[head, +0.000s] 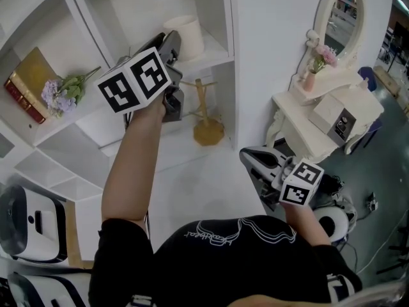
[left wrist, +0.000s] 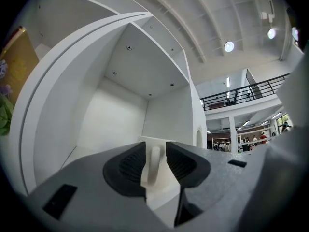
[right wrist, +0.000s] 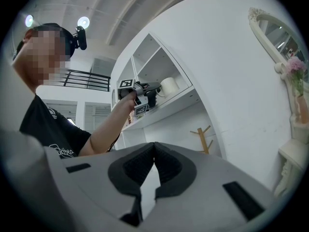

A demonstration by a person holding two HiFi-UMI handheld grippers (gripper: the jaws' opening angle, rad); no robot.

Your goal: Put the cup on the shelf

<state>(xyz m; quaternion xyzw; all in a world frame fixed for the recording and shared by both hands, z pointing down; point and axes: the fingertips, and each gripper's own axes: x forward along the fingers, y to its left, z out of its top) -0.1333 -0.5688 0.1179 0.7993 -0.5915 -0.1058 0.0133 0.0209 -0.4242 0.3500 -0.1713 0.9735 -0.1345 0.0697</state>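
Cup stands upright on the upper shelf in the head view, in the right-hand compartment. Your left gripper is raised to it from the front, your arm stretched up because that board sits high. Your right gripper hangs low by your waist, well apart from the shelf. That is a sensible place for it, since this job seems to need only one hand.

In the left gripper view, the cup's handle stands between the fingers, which are partly open. A sliver of gap shows beside the handle, so the pads do not appear to press on it. The cup's weight looks to be on the board, not on you. The handle faces you because it was the part to grip, which leaves a straight way out backward.

In the right gripper view, the right gripper's fingers meet at their tips with nothing between them. Beyond them you can see the cup on the board, with the left gripper just beside it. I judge the placing done but for drawing clear. Pull back level so you do not catch the handle.
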